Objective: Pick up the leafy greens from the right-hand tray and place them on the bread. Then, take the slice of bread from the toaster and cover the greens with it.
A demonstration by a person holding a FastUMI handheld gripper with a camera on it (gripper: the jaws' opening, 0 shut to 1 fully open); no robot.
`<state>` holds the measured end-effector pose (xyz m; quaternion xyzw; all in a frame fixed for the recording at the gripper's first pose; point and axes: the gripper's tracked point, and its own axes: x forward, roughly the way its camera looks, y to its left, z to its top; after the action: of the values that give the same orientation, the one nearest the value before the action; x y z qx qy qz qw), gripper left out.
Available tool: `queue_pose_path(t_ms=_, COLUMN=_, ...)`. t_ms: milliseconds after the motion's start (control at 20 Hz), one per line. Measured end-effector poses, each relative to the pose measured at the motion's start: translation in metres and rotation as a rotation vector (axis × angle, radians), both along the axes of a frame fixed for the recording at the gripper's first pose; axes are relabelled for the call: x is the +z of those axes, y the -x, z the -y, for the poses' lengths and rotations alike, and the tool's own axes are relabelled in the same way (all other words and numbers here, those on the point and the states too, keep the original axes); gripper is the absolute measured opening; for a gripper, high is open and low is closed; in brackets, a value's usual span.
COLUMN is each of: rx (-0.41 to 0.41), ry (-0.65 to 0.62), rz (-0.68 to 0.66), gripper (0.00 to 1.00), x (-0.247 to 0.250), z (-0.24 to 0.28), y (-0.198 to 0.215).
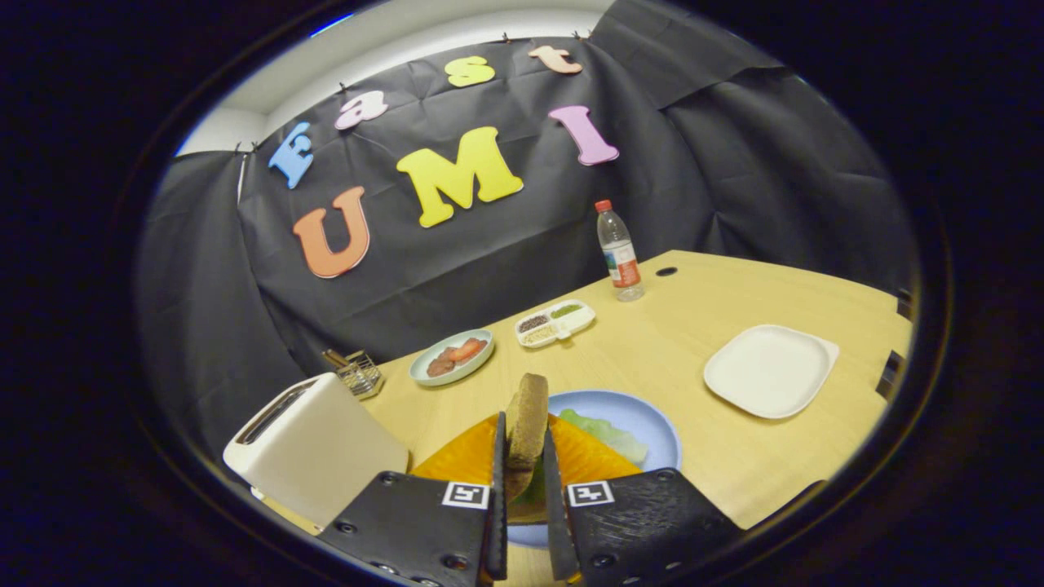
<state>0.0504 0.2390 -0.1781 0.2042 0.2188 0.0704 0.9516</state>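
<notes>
Jaws (pixel 522 465) are clamping the bread slice (pixel 527 424) upright on edge above the greens (pixel 608 434); releasing untilted, it is likely toppling off.

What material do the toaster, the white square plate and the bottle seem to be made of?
Toaster: probably matte plastic, smooth cream shell. White square plate: plastic or melamine, dull even surface. Bottle: clear thin plastic, see-through, red cap. The gripper is shut on the bread slice.

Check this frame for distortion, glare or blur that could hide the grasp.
Gripper view: fisheye bends the table edge; lighting is even, no glare; the bread slice between the fingers of the hand-held gripper is sharp; the water bottle beyond is slightly soft.
</notes>
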Motion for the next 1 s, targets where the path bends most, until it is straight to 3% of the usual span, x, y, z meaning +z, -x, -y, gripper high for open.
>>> queue_pose_path(t_ms=500, rx=0.017, ry=0.037, rz=-0.038, gripper=0.51, x=-0.021, z=0.024, y=0.003)
queue_pose_path(t_ms=650, rx=0.029, ry=0.053, rz=-0.053, gripper=0.53, x=-0.027, z=0.031, y=0.002)
queue_pose_path(t_ms=750, rx=0.028, ry=0.055, rz=-0.052, gripper=0.69, x=-0.025, z=0.039, y=0.002)
queue_pose_path(t_ms=1000, rx=0.028, ry=0.135, rz=0.093, gripper=0.84, x=0.025, z=0.057, y=0.011)
